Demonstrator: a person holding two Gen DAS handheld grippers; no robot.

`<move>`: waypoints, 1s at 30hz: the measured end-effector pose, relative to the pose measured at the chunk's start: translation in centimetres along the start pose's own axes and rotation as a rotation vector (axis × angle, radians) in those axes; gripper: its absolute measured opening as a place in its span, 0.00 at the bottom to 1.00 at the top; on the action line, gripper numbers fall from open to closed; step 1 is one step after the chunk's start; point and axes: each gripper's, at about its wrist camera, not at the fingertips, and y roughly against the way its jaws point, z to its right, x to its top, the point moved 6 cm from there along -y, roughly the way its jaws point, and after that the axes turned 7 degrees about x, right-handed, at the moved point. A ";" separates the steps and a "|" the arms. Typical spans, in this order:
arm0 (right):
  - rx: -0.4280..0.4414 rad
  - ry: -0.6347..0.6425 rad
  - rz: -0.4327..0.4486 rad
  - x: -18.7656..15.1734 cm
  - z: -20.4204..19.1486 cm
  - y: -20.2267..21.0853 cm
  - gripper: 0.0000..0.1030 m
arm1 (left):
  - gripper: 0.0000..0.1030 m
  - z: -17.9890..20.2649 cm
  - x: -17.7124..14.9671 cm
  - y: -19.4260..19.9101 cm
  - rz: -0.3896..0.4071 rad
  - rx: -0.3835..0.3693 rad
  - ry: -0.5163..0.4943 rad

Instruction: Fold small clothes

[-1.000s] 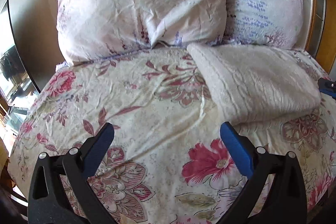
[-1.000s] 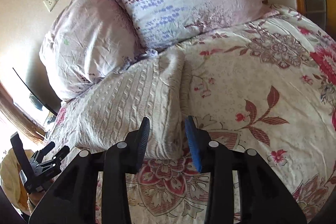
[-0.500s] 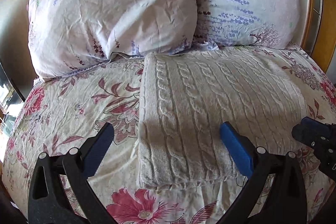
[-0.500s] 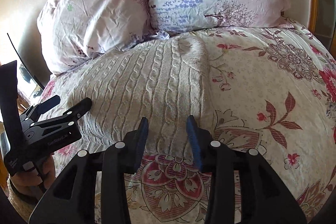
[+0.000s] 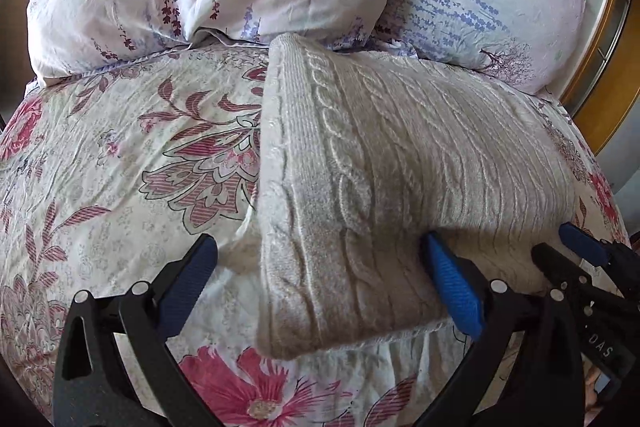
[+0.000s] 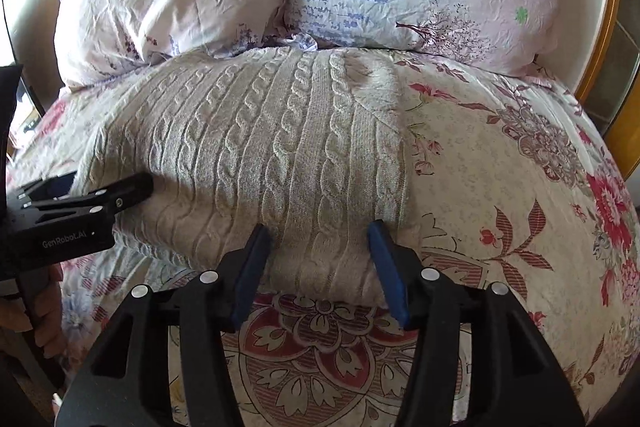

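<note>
At the near edge of the cream cable-knit sweater (image 6: 276,155), folded on the floral-covered bed (image 6: 500,187), the right claw (image 6: 320,259) is opening around the corner it was nearly closed over, not pinching. Alongside, the left claw (image 5: 320,275), spread wide, has come in from bare bedcover to straddle the other corner, suggesting another fold. "GenRobot.AI" shows on its body; "DAS" on the right's.

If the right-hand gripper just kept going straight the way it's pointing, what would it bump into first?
Most likely the folded cable-knit sweater: its near edge lies between the right gripper's opening fingers, not pinched. Depth is hard to judge, so the floral bedspread underneath could come first.
</note>
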 end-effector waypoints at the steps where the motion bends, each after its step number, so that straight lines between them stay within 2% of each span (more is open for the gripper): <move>1: 0.026 -0.042 0.032 0.2 0.5 1.0 0.53 | 0.98 -0.5 0.0 0.8 0.019 -0.005 0.008; 2: 0.022 -0.071 0.069 0.4 1.2 2.0 0.54 | 0.98 -1.0 0.0 1.8 0.049 0.004 0.009; 4: -0.073 -0.080 0.133 0.6 2.6 4.0 0.74 | 0.98 -2.3 -0.1 3.4 0.100 0.055 -0.003; 5: -0.095 -0.075 0.150 0.6 3.1 4.7 0.79 | 0.98 -2.8 -0.2 4.0 0.116 0.076 -0.013; 7: -0.122 -0.072 0.157 0.1 3.6 5.5 0.97 | 0.98 -3.5 -0.8 4.8 0.131 0.117 -0.039; 15: -0.211 -0.016 0.150 -2.1 2.2 6.0 0.99 | 0.98 -4.3 -3.8 5.3 0.116 0.156 -0.043; 19: -0.150 -0.021 0.172 -2.4 1.4 5.8 0.99 | 0.98 -3.9 -4.8 5.2 0.110 0.159 -0.056; 22: -0.114 -0.021 0.130 -2.8 0.6 4.6 0.99 | 0.98 -3.4 -5.3 4.6 0.100 0.179 -0.084; 30: -0.124 0.002 0.028 -3.9 -0.6 2.0 0.99 | 0.98 -3.1 -5.7 3.3 0.051 0.194 -0.099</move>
